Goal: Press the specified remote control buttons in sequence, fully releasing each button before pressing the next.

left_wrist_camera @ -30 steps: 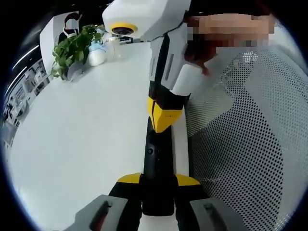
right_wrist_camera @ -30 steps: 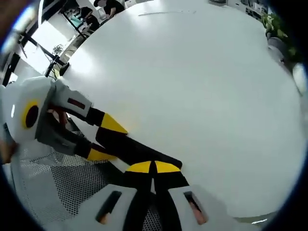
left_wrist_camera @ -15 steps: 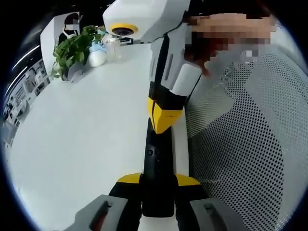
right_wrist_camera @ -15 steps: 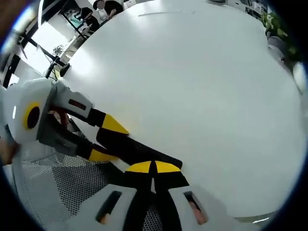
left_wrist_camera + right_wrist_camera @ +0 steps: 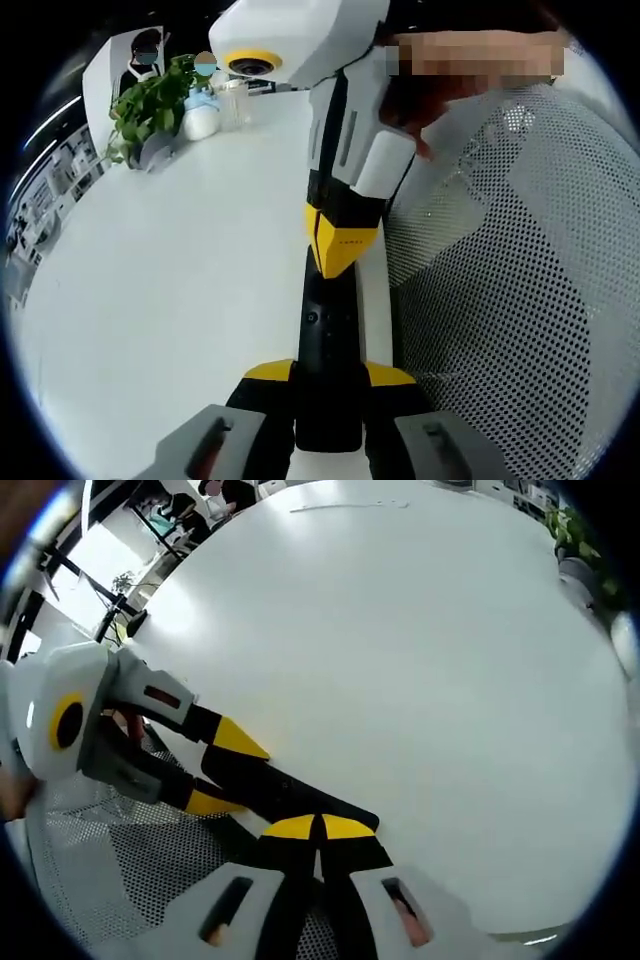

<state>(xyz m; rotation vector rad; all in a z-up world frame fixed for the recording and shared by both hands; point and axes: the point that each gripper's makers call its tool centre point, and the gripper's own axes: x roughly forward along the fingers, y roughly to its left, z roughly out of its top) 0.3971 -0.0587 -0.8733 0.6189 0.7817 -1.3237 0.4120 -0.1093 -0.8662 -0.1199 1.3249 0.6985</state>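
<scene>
Slim black remote control at the white table edge, gripped by left gripper jaws, right gripper jaws closed together, tips pressing its top.

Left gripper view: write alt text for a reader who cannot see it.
A black remote control is clamped between the left gripper's yellow-tipped jaws over a white table, while the right gripper comes in from above with its closed yellow tip on the remote's upper end. A potted plant stands at the table's far edge and a perforated mesh chair lies to the right.
</scene>
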